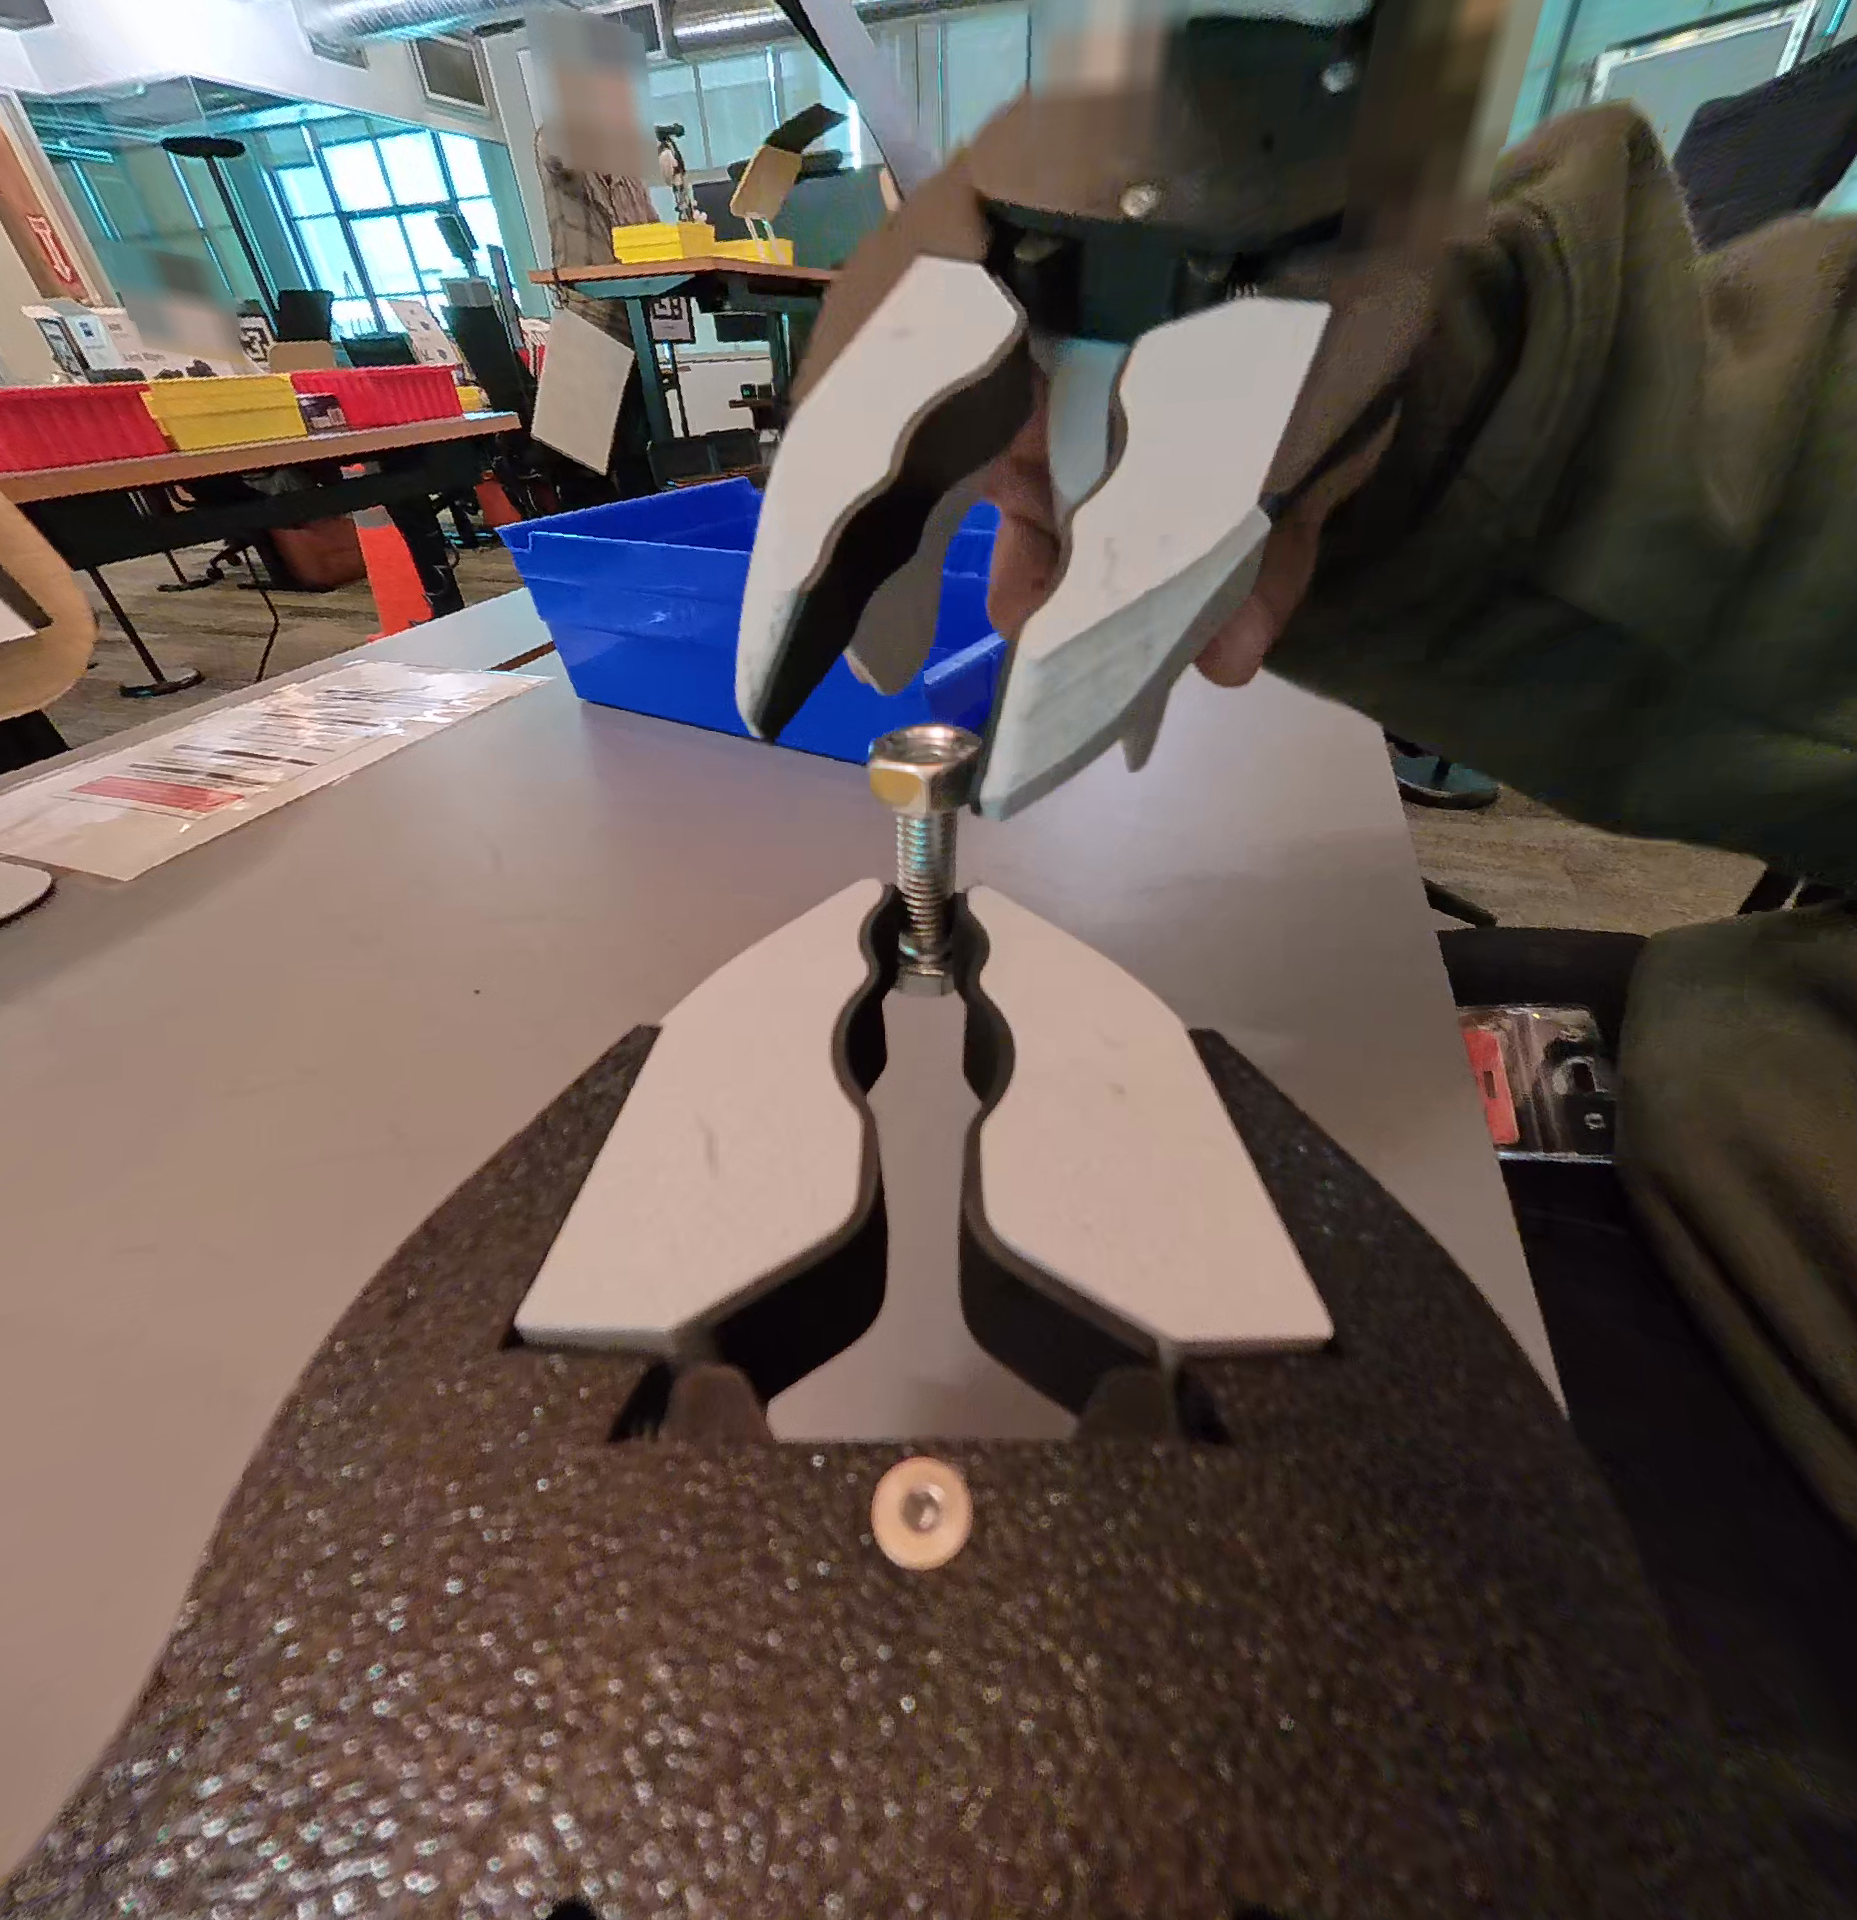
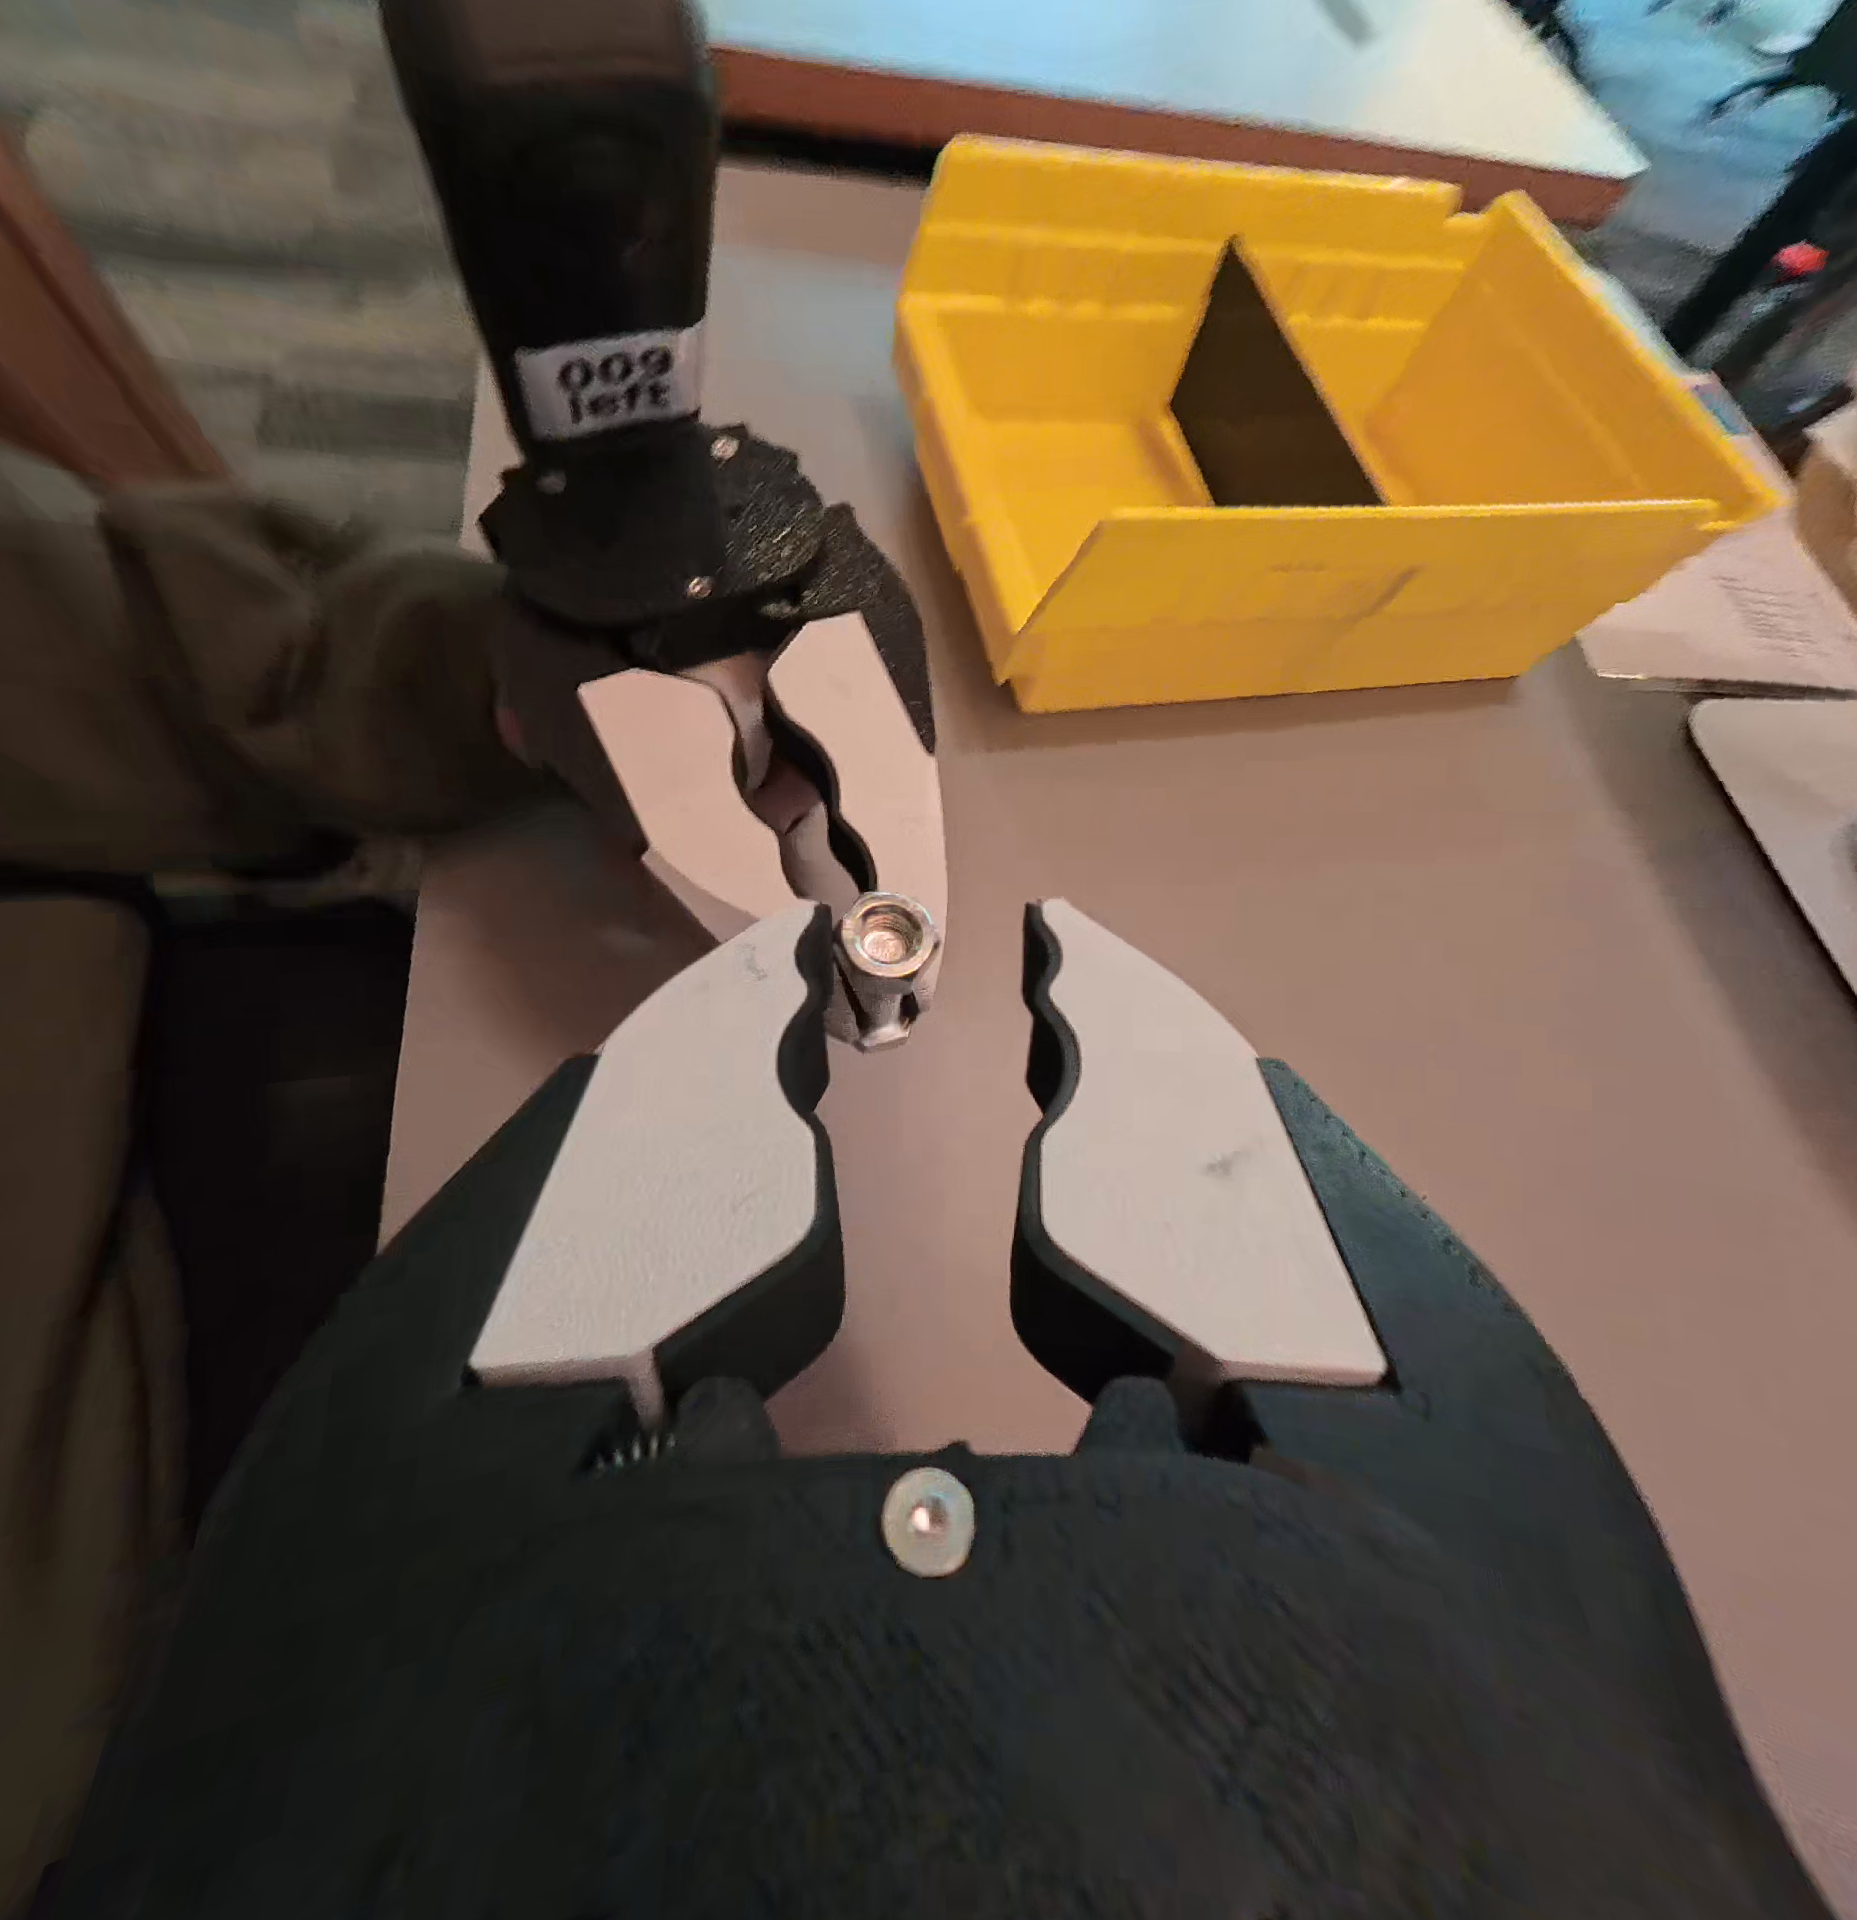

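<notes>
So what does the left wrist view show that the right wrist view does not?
Only the left wrist view: a blue bin behind the bolt, and red and yellow bins on a far table.

Only the right wrist view: a yellow bin with a dark divider.

Both: the grey table, the bolt with a nut on its upper end, the left gripper shut on the bolt, and the right gripper, jaws open around the nut.

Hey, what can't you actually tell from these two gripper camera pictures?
- Bolt, left wrist view: its lower end is hidden between the left gripper's fingers.
- Blue bin, left wrist view: contents blocked by the right gripper.
- Yellow bin, right wrist view: blurred, near wall hides the floor.
</notes>
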Motion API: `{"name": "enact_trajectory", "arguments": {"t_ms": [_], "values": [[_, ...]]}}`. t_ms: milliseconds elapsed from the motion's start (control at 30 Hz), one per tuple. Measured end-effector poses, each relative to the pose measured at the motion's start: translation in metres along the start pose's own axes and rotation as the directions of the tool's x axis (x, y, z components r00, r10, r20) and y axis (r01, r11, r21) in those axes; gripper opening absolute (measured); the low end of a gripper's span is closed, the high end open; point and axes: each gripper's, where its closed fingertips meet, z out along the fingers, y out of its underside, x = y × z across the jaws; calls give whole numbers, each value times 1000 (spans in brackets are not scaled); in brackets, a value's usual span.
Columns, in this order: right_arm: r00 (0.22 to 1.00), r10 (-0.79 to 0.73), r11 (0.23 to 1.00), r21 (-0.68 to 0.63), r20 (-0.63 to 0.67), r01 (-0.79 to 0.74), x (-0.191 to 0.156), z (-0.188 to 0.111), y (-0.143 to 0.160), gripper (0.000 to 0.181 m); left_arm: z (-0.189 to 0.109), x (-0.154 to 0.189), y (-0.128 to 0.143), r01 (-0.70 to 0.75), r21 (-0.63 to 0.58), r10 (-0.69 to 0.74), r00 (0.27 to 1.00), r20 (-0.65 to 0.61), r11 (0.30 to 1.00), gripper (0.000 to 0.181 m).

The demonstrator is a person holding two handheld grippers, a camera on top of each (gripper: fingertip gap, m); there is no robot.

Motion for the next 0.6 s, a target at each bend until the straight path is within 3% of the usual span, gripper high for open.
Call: {"name": "enact_trajectory", "arguments": {"t_ms": [133, 233, 600], "values": [[995, 65, 990, 130, -81, -54, -1, -2, 1, 30, -1, -1, 2, 0, -8, 0, 1000, 1, 1000, 9], [993, 103, 979, 186, -61, -90, -8, -1, 3, 19, 0, 0, 2, -2, -11, 2, 1000, -1, 1000, 9], [962, 246, 912, 366, -120, -187, -6, -2, -1, 18, 0, -1, -1, -3, 8, 3, 1000, 14, 1000, 9]]}}
